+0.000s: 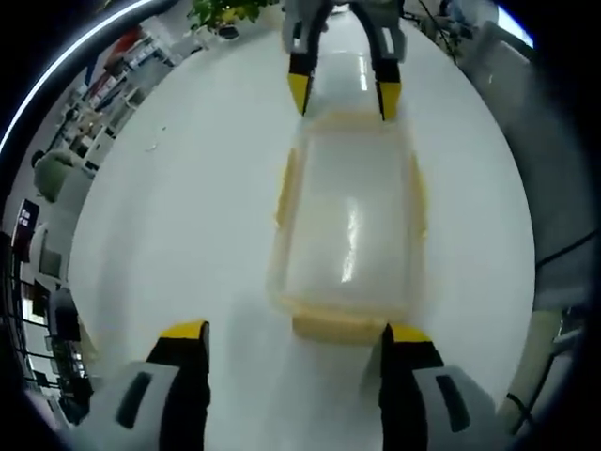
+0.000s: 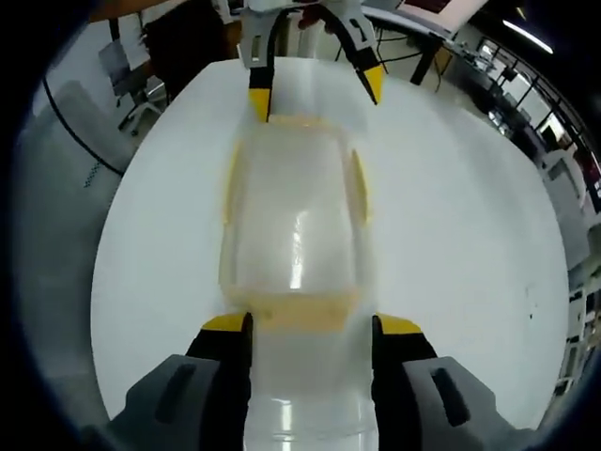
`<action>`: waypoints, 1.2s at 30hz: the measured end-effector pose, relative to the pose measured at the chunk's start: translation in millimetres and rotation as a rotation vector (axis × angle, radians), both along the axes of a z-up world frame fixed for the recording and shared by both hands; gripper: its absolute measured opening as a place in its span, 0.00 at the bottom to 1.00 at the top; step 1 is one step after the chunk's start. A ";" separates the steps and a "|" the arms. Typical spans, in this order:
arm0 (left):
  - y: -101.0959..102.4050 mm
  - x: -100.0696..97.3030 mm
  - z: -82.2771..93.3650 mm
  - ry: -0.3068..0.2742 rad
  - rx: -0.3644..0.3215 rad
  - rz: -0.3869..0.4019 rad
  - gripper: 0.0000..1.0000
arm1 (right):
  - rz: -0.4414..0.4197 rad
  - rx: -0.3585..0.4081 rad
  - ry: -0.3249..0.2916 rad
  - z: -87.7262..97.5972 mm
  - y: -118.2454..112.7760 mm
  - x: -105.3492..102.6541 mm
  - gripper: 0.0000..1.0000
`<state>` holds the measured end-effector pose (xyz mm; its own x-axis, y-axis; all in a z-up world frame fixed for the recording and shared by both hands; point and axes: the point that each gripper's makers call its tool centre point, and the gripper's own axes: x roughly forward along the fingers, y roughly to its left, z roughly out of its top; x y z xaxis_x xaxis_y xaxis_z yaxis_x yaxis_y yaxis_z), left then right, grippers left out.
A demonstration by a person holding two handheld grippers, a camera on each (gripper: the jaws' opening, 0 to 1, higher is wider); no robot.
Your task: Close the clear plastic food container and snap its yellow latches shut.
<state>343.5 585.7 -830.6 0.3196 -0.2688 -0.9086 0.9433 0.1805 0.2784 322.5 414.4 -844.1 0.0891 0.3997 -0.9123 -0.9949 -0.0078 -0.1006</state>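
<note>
- While the left gripper [image 1: 293, 331] hung with its jaws spread wide and holding nothing in the left gripper view, the clear plastic food container [image 1: 349, 230] lay on the white table [image 1: 188, 207] just ahead of its tips, lid seated on top. The near-end yellow latch [image 1: 338, 327] sat between those tips, and the right gripper [image 1: 344, 92] stood at the far end, jaws apart, its tips flanking that end.
- In the right gripper view, the right gripper [image 2: 310, 324] was likewise parted and empty, its 2 tips just beside the near end of the container [image 2: 293, 225], with the left gripper [image 2: 315, 89] at the far end.
- Side latches [image 2: 357, 183] showed along both long edges (whether any of the 4 was snapped down could not be told).
- The box looked light, thin-walled and slick, likely to skid or flex; I would press each latch flap near its middle while the other gripper braced the opposite end.
</note>
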 end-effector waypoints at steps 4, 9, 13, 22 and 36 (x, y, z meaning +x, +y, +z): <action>-2.7 -3.2 -2.0 0.033 0.011 -0.021 0.67 | 0.028 -0.002 0.058 -2.5 2.9 -10.0 0.37; -5.7 -13.9 -6.6 0.120 0.011 -0.069 0.56 | 0.014 0.006 0.082 -3.5 2.8 -6.4 0.37; -7.4 -24.2 -9.5 0.184 0.003 -0.099 0.43 | 0.025 0.002 0.092 -3.6 4.1 -8.3 0.38; -7.5 -25.9 -11.3 0.212 0.008 -0.130 0.38 | 0.052 -0.022 0.096 -3.2 5.3 -8.1 0.38; -8.3 -27.4 -13.0 0.260 0.034 -0.126 0.36 | 0.045 -0.027 0.102 -2.8 4.2 -7.5 0.37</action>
